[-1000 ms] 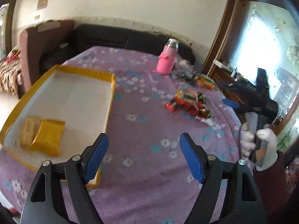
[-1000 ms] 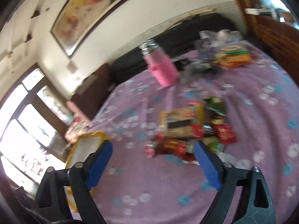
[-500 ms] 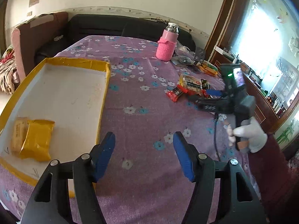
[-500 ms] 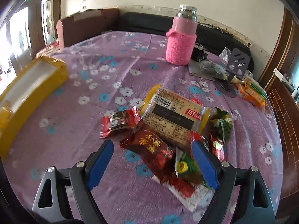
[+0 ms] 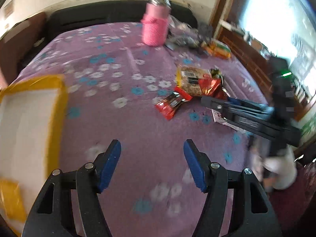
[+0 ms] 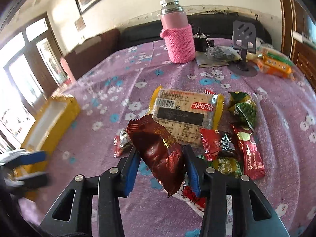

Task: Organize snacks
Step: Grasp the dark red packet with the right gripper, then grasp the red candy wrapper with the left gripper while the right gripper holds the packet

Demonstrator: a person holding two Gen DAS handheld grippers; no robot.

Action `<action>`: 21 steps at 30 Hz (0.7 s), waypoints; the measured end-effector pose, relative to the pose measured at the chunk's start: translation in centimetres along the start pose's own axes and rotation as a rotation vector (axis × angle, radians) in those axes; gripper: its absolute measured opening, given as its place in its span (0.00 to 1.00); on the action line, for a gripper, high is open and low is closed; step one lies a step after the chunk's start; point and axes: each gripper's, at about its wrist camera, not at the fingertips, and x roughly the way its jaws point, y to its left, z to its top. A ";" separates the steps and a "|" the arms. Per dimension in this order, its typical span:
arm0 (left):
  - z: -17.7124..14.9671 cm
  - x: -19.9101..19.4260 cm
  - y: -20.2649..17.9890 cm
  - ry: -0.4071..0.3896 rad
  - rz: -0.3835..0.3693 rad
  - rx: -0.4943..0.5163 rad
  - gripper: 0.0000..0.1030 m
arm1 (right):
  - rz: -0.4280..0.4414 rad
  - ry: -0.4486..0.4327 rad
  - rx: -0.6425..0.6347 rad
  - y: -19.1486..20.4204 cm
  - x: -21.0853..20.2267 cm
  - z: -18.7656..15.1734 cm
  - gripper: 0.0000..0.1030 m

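My right gripper is shut on a dark red snack packet and holds it over the pile of snacks. In the pile lie a yellow-edged cracker pack, green packets and red packets. My left gripper is open and empty above the purple flowered cloth. The yellow box lies at the left; a yellow packet lies inside it. In the left wrist view the right gripper is at the snack pile.
A pink knit-covered bottle stands at the back of the table. Behind it are a dark bag, a grey phone stand and orange-green packets. A black sofa runs behind the table.
My right gripper has gone down to the pile and shut on the dark red packet, which now stands lifted. My left gripper has swung right, away from the yellow box.
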 end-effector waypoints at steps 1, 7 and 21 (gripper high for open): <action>0.9 1.6 -0.7 0.019 0.007 0.024 0.63 | 0.014 -0.004 0.012 -0.1 -0.3 0.1 0.44; 4.4 6.4 -2.8 0.012 0.034 0.149 0.63 | 0.065 -0.025 0.072 -1.3 -1.8 0.8 0.44; 4.7 8.7 -4.6 0.012 0.010 0.247 0.24 | 0.066 -0.033 0.147 -2.6 -2.0 0.8 0.44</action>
